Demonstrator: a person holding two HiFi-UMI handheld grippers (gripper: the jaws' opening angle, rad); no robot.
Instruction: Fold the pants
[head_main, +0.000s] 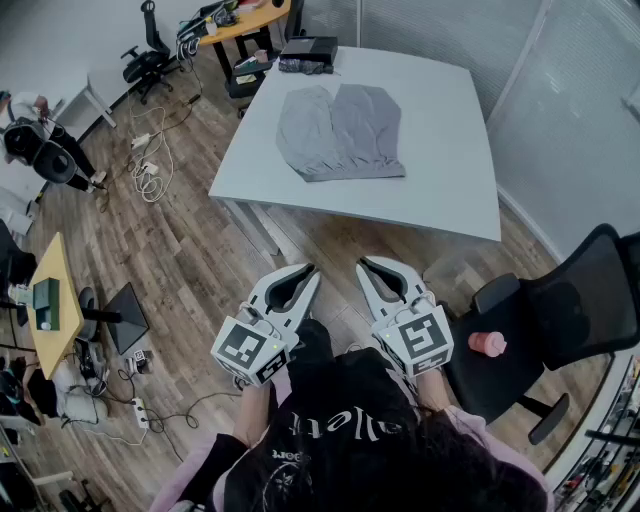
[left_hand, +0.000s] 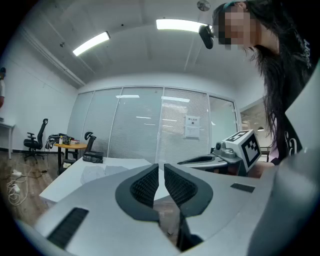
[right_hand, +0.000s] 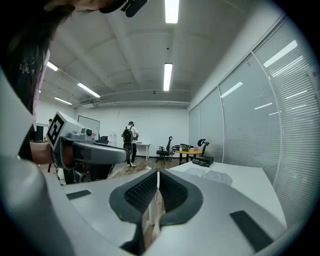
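Head view: grey pants (head_main: 340, 132) lying flat on white table (head_main: 440, 150), toward its far side, just short of black box (head_main: 308, 52) at far edge. Left gripper (head_main: 311, 270) and right gripper (head_main: 363, 264) side by side over wood floor (head_main: 200, 250), well short of table, both clenched on nothing. Black office chair (head_main: 560, 320) at right, pink item (head_main: 489, 344) on seat.

A black box (head_main: 308, 50) sits on the bench (head_main: 440, 150), at its far corner; a pink object (head_main: 488, 344) lies on a black chair (head_main: 575, 310); cables (head_main: 150, 165) trail over the floor (head_main: 190, 270).
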